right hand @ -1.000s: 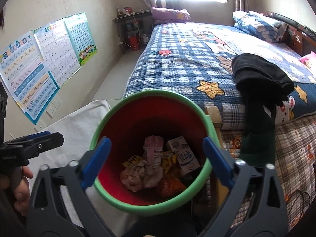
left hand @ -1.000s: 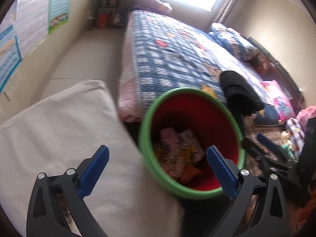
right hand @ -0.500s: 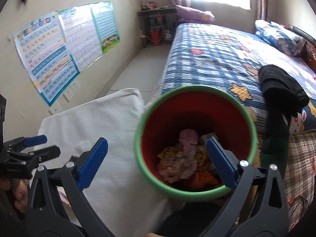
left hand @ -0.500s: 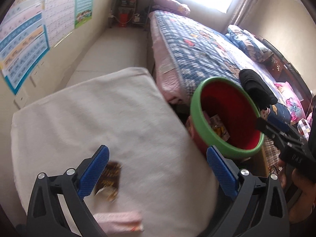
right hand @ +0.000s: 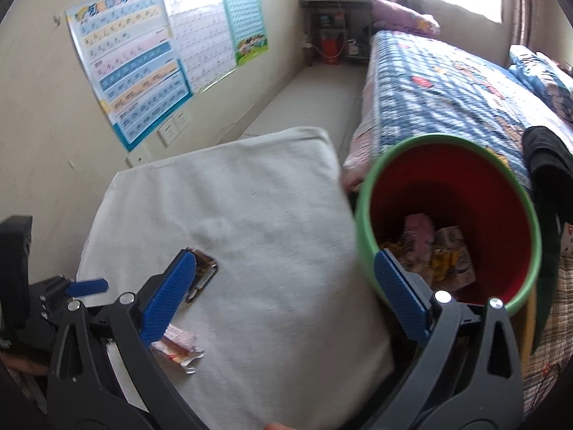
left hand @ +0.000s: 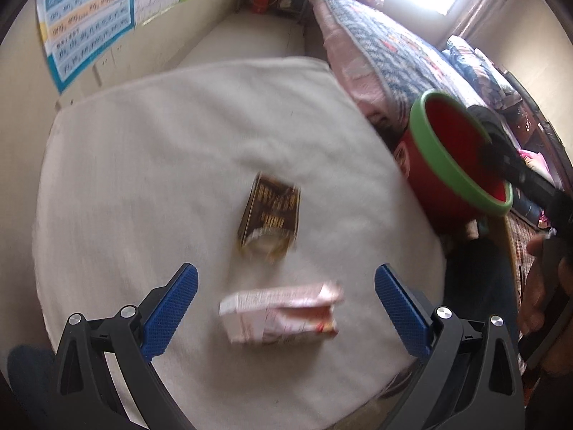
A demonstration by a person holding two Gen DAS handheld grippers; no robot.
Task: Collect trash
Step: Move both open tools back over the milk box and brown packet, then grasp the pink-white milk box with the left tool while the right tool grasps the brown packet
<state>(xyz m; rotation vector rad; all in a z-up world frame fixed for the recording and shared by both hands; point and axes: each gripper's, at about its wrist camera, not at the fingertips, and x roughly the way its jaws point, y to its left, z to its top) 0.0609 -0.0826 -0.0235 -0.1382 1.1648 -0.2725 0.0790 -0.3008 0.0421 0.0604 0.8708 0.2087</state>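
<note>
Trash: 2 wrappers (left hand: 270,216) blurred; left tongs (left hand: 285,310) open.

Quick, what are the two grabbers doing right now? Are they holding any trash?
Left gripper: open, holding nothing, above the pink wrapper on the white cushion.
Right gripper: open, holding nothing, beside the red bin.

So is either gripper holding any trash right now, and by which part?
Nothing is held. The left gripper is open above the pink carton and dark wrapper; the right gripper is open too.
</note>
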